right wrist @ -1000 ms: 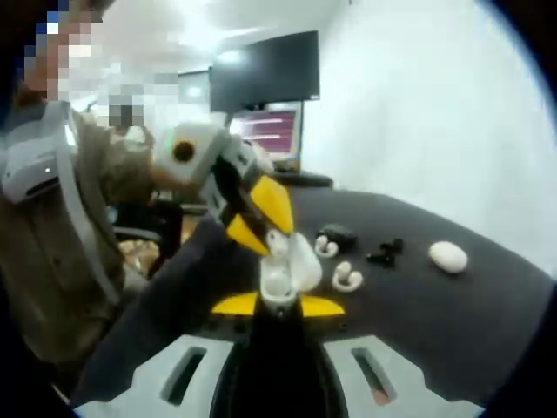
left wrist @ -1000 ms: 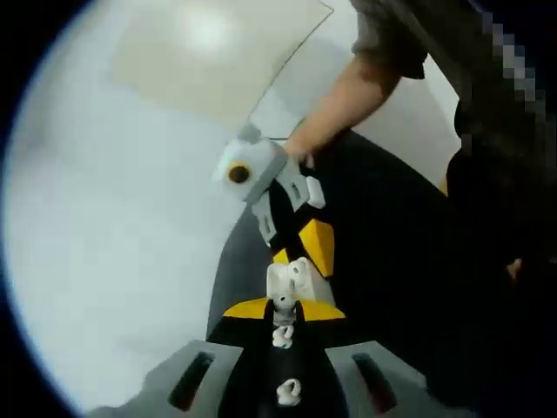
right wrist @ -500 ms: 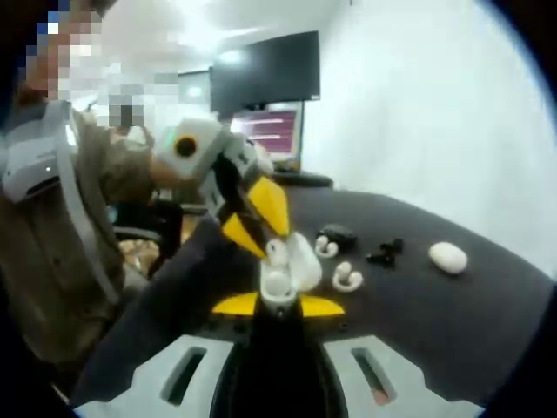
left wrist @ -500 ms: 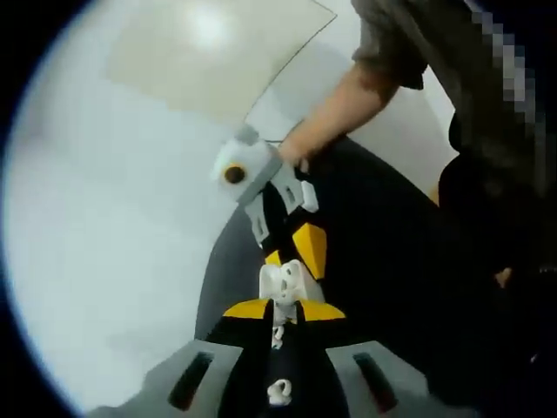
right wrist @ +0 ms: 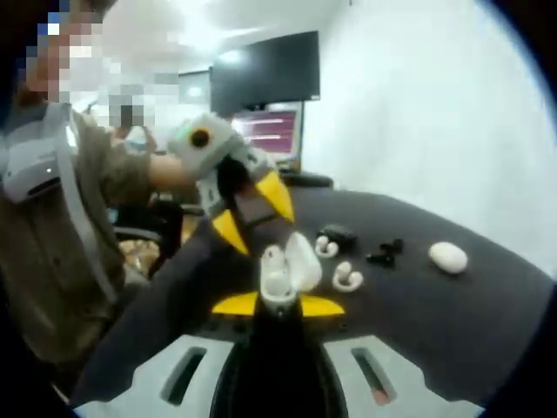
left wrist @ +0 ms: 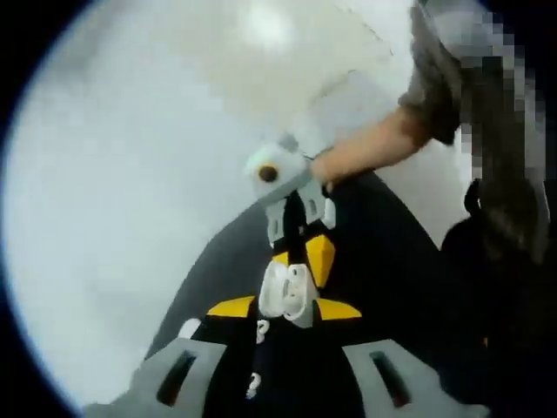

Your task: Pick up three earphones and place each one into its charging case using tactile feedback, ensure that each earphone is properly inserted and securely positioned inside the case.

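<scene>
My right gripper (right wrist: pixel 278 305) is shut on a white charging case (right wrist: pixel 280 272) with its lid open, held above the black table (right wrist: pixel 435 305). A white earphone (right wrist: pixel 271 257) sits in the case's well. My left gripper (right wrist: pixel 252 213) hangs just up and left of the case, open, its yellow jaws apart and holding nothing. In the left gripper view the case (left wrist: pixel 287 292) sits just beyond my left gripper (left wrist: pixel 285 308), held from the far side by the right gripper (left wrist: pixel 300 261). Two more white earphones (right wrist: pixel 348 277) (right wrist: pixel 326 246) lie on the table.
A black case (right wrist: pixel 339 233), small black earphones (right wrist: pixel 383 252) and a closed white case (right wrist: pixel 448 256) lie farther right on the table. A dark monitor (right wrist: pixel 265 70) stands behind. A person's arm (left wrist: pixel 374 148) reaches to the right gripper. Loose white earphones (left wrist: pixel 253 383) show below the left jaws.
My left gripper has opened, let go of the earphone at the case and drawn back up and away from it. The right gripper and the case have stayed put.
</scene>
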The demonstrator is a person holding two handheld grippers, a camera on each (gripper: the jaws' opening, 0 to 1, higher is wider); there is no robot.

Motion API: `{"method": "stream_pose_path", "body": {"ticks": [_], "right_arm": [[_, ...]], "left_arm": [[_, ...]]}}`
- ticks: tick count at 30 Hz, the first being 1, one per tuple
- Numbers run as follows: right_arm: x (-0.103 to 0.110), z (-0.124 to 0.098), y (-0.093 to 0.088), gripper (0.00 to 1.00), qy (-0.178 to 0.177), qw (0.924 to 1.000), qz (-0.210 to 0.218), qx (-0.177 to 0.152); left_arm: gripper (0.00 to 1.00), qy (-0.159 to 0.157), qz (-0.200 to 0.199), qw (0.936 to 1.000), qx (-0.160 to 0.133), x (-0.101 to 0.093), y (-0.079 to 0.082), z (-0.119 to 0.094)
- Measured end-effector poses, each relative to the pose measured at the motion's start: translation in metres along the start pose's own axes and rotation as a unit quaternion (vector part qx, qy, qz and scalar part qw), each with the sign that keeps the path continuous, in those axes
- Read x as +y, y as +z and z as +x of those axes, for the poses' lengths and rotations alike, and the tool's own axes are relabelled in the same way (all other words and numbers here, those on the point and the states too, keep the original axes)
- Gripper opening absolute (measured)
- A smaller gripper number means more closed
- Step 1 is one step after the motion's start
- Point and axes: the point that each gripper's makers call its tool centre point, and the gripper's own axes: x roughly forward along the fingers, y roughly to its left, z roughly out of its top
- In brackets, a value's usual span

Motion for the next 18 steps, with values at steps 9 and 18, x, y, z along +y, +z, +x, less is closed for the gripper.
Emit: {"method": "stream_pose_path", "body": {"ticks": [9,18], "right_arm": [[0.003,0.0,0.001,0.17,0.007,0.9999,-0.011,-0.001],[0.005,0.001,0.001,0.17,0.014,0.9999,-0.009,0.0]], "left_arm": [[0.35,-0.016,-0.07,0.9965,-0.043,-0.002,-0.016,0.014],[0.29,-0.026,-0.07,0.9942,-0.078,-0.007,-0.01,0.025]]}}
